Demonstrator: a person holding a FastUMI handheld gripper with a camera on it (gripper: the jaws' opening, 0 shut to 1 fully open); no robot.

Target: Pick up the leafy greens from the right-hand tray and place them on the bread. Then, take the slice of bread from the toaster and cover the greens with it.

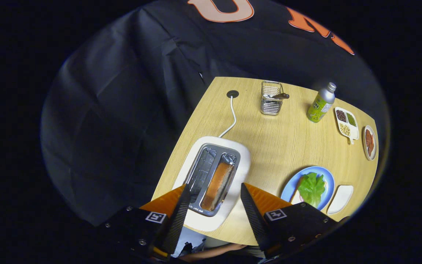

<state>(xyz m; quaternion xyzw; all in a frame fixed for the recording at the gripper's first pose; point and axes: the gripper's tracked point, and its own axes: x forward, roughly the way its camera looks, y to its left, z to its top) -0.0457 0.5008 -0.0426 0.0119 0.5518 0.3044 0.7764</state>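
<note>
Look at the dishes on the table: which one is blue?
The round plate holding the leafy greens, just beyond the open gripper; the other three are white.

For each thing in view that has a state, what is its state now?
Gripper: open, fingers above the toaster, holding nothing.
White two-slot toaster: bread slice in one slot, other slot empty.
Green leafy greens: lying on bread on the blue plate.
White tray beside the plate: empty.
Green bottle: upright, capped.
</note>
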